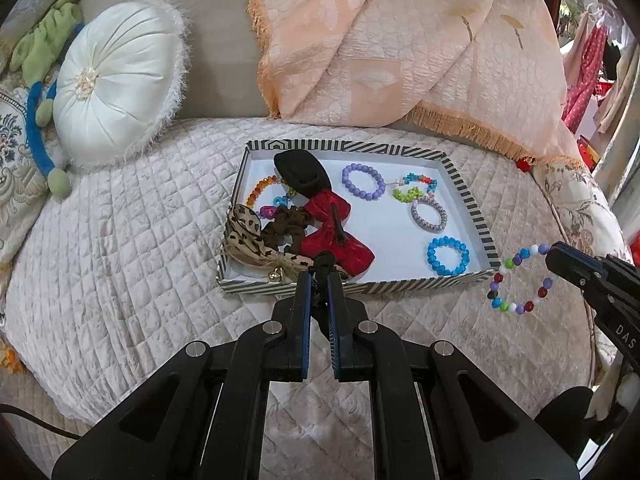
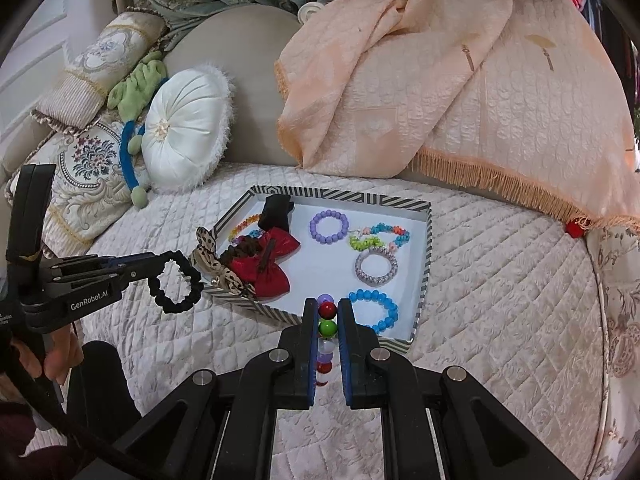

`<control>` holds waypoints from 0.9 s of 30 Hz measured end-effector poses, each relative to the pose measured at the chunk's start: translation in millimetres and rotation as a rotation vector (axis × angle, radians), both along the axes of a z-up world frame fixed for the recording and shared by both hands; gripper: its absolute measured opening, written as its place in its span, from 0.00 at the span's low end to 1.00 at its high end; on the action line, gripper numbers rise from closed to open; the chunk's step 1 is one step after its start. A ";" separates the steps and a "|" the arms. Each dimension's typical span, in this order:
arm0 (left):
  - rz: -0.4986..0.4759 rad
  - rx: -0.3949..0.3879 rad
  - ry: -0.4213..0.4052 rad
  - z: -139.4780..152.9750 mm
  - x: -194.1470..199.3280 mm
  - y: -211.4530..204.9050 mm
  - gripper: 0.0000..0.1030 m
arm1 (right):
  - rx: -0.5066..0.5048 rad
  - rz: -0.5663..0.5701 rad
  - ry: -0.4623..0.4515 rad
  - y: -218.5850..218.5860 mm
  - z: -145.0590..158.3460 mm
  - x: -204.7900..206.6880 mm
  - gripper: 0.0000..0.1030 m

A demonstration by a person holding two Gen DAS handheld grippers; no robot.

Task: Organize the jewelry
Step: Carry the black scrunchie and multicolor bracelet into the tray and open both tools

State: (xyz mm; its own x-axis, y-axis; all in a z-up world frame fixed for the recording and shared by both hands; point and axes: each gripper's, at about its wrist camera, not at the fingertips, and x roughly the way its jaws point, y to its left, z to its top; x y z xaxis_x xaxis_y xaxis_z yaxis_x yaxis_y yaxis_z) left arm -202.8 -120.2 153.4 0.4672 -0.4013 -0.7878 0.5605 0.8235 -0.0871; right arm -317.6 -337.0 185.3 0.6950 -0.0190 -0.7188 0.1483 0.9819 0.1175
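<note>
We hold the multicoloured bead bracelet (image 1: 520, 280) in the right gripper (image 2: 329, 312), whose fingers (image 2: 309, 344) pinch a run of its beads; in the left wrist view most of the loop hangs free, left of the fingertips and just outside the right near corner of the striped tray (image 1: 472, 200). In the right wrist view the beads sit in a line between the pads, reaching from the tips back toward the hinge.

The left gripper (image 1: 320, 280) pinches the black scrunchie (image 2: 176, 284), its fingers (image 1: 303, 300) nearly pressed together on the fabric; the ring dangles beyond the tips, just left of the tray's near left corner.

In our judgement the step in hand is placement. To do it well, we carry the bracelet over the bare white floor on the right half of the tray, near the blue bead bracelet (image 1: 448, 256) and clear of the grey coil band (image 1: 429, 220), lower it until the loop lies flat, then part the fingers. The scrunchie belongs on the left, with the red bow (image 1: 336, 232), the brown scrunchie (image 1: 286, 228) and the leopard ribbon (image 1: 248, 240).

The tray rests on a quilted bed (image 1: 120, 260), with a white round cushion (image 1: 116, 80) far left.
</note>
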 end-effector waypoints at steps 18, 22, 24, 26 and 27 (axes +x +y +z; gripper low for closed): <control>-0.029 0.025 0.016 -9.4 15.9 -43.7 0.06 | 0.002 -0.005 0.017 -30.0 -3.3 34.7 0.08; -0.045 0.011 0.039 -14.4 21.1 -61.1 0.06 | 0.002 -0.002 0.025 -36.0 -4.2 49.3 0.08; -0.053 0.000 0.057 -18.1 24.3 -70.9 0.06 | 0.000 0.002 0.032 -37.6 -5.9 57.9 0.08; -0.057 -0.017 0.081 -23.1 27.9 -79.5 0.06 | 0.003 0.006 0.038 -39.4 -8.4 68.0 0.08; -0.058 -0.024 0.095 -26.4 30.0 -84.0 0.06 | 0.009 0.008 0.040 -40.4 -9.4 73.4 0.08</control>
